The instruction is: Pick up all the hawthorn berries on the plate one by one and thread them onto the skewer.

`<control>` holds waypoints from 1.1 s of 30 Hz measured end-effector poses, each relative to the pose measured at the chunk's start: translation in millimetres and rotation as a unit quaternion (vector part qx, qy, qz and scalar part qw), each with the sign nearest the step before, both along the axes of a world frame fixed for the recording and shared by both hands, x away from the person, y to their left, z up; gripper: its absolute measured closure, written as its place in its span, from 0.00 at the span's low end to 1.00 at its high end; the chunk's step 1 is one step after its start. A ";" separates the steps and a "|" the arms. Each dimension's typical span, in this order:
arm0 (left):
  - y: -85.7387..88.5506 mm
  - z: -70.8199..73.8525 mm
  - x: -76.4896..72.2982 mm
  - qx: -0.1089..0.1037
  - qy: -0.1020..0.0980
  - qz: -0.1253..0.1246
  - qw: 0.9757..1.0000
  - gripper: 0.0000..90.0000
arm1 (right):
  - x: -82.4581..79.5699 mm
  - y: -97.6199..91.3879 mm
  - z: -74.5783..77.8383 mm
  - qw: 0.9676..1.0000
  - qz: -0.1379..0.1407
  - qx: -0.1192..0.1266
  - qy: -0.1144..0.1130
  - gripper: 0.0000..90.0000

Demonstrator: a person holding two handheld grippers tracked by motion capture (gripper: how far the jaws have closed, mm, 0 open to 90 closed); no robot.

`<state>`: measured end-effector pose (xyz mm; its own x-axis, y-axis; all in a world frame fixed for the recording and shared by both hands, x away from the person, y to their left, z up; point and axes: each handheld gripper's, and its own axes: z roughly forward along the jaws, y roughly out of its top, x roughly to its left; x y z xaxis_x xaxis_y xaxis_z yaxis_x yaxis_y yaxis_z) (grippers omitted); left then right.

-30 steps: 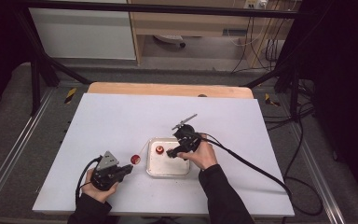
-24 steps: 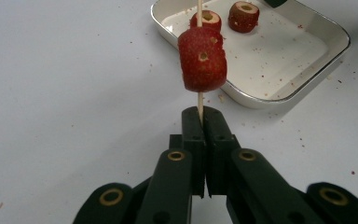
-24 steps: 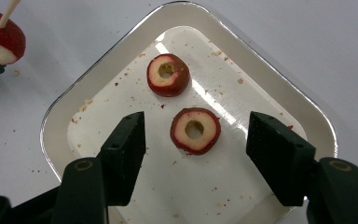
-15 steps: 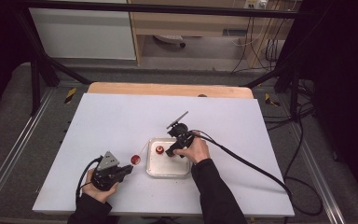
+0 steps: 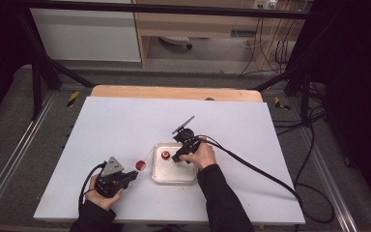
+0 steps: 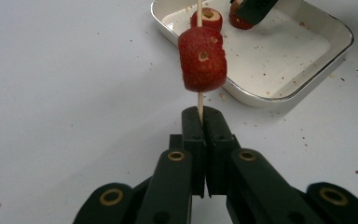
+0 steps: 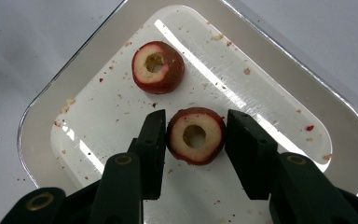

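Observation:
My left gripper [image 6: 200,116] is shut on a thin wooden skewer [image 6: 199,100] that carries a red cored fruit piece [image 6: 202,58], held just left of the metal tray [image 5: 174,178]. My right gripper [image 7: 195,122] points down into the tray [image 7: 284,102]; its jaws have just been closing around a red cored fruit piece [image 7: 196,136], and the pads now touch both its sides. A second cored piece [image 7: 157,66] lies loose behind it. In the high view the right gripper [image 5: 173,157] is at the tray's far half and the left gripper [image 5: 129,175] is near the front edge.
The tray floor is speckled with fruit crumbs, and crumbs dot the white tabletop [image 5: 116,125] around it. A black cable [image 5: 261,171] trails right from the right gripper. A wooden strip [image 5: 174,92] borders the table's far edge.
The right hand has moved left and down into the tray, and its jaws have narrowed onto the fruit piece. The left hand with the skewer has stayed put.

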<state>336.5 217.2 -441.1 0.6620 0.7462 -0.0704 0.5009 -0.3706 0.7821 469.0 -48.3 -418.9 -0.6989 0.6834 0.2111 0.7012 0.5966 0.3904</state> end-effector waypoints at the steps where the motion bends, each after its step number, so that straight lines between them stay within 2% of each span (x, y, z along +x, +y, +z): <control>1: 0.0 0.0 0.0 0.000 0.000 0.000 1.000 0.98 | -0.4 0.3 0.3 1.000 -0.004 0.003 0.002 0.66; 6: 0.0 0.4 -0.6 -0.001 -0.003 0.001 1.000 0.98 | -3.9 -2.5 8.0 1.000 -0.009 0.022 -0.008 0.66; 10: -0.2 0.7 -1.1 0.000 -0.006 0.001 1.000 0.98 | -8.6 -5.6 17.2 0.999 -0.019 0.046 -0.015 0.66; 18: -1.3 1.3 -2.2 -0.001 -0.010 0.000 1.000 0.98 | -18.3 -16.6 28.2 0.993 -0.040 0.103 -0.035 0.66; 23: -2.4 1.3 -2.5 0.000 -0.012 0.002 1.000 0.98 | -25.1 -28.6 26.1 0.987 -0.055 0.143 -0.046 0.66; 26: -3.1 1.5 -2.8 0.001 -0.013 0.001 1.000 0.98 | -30.2 -35.1 23.6 0.982 -0.063 0.169 -0.055 0.66; 33: -6.3 1.1 -4.0 -0.001 -0.015 -0.001 1.000 0.98 | -40.3 -47.3 16.8 0.966 -0.090 0.231 -0.068 0.66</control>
<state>332.4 210.9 -440.0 0.6648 0.7452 -0.0515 0.4761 -0.3696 0.7980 428.7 -95.7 -402.1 -0.6194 0.6514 0.4383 0.7016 0.2087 0.6813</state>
